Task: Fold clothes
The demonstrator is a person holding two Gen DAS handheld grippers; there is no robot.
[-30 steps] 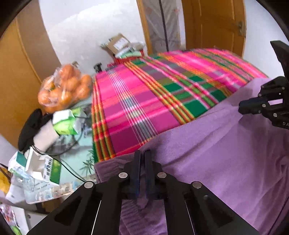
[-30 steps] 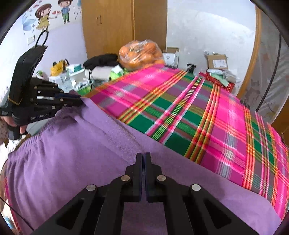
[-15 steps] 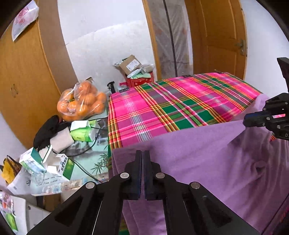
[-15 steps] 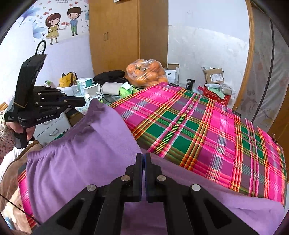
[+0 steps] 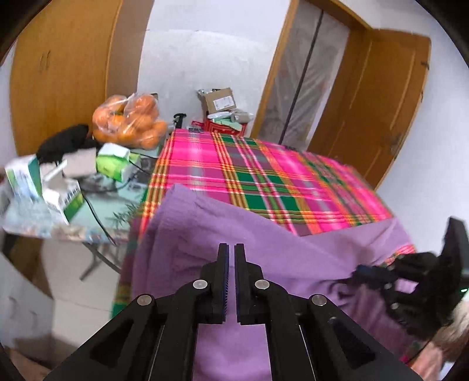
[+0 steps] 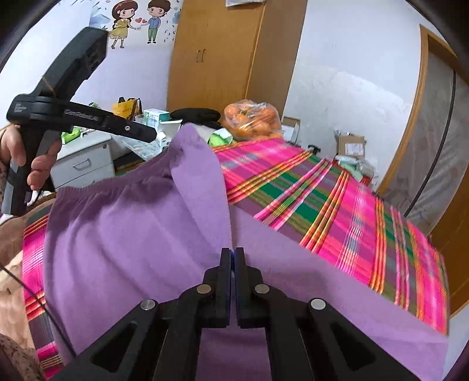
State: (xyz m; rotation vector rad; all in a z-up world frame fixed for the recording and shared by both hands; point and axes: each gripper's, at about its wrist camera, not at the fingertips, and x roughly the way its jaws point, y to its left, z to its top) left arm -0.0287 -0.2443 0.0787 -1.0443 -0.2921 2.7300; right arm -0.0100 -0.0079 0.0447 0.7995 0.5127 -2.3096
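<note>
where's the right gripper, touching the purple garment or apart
Touching. Right wrist view: right gripper fingertips close on a raised fold of the purple garment.

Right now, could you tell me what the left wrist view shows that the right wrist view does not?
Only the left wrist view shows the wooden door standing open and the right gripper from outside.

Only the right wrist view shows the cartoon sticker on the wall, the drawer unit, and the left gripper with the hand holding it.

Both show the purple garment, the plaid cloth, the bag of oranges and the wardrobe.
</note>
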